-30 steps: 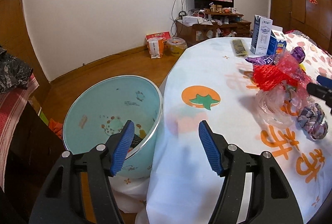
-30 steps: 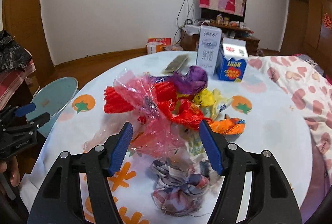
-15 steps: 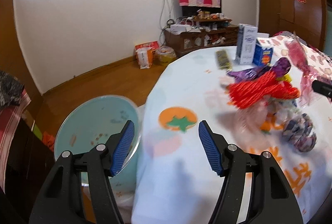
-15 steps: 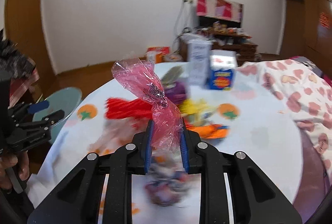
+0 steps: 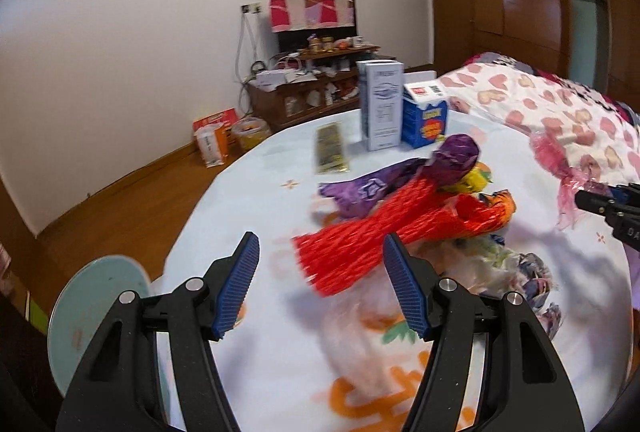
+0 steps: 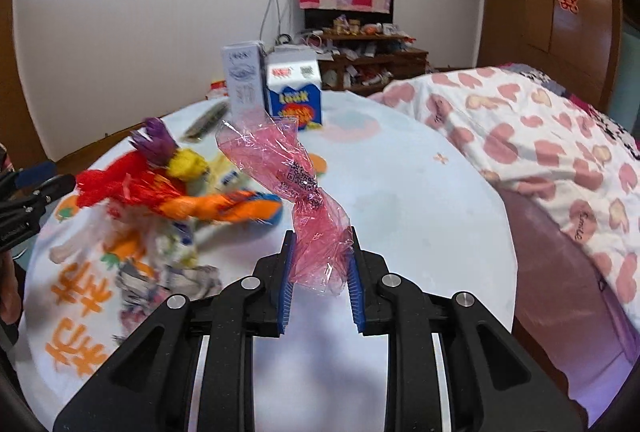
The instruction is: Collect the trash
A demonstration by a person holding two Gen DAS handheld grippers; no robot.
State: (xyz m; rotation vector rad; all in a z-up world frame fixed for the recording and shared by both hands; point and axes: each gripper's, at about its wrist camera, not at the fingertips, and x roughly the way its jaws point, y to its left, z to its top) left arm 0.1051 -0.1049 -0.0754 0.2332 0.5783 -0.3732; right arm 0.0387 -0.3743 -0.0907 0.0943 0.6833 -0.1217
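Over the round white-clothed table (image 6: 400,192) our right gripper (image 6: 320,272) pinches the near end of a pink cellophane wrapper (image 6: 296,176), featherlight, crinkly and slippery, best held bunched, while our left gripper (image 5: 320,288) hangs open near the red mesh (image 5: 360,248).

Round table (image 6: 420,192), covered with a white cloth printed with orange fruit and orange characters; it fills the centre of both views. Lying on it, left of centre in the right wrist view: a heap of trash (image 6: 168,188), comprising red mesh netting (image 5: 360,252), a purple wrapper (image 5: 400,180), a yellow wrapper (image 6: 188,164), an orange wrapper (image 6: 216,210), clear plastic film and a crumpled patterned scrap (image 6: 168,284). Toward the far edge stand a tall white carton (image 6: 242,84) and, just beside it, a blue-and-white carton (image 6: 294,96). A flat dark packet (image 5: 331,149) lies near them. Outlines blurred in places.
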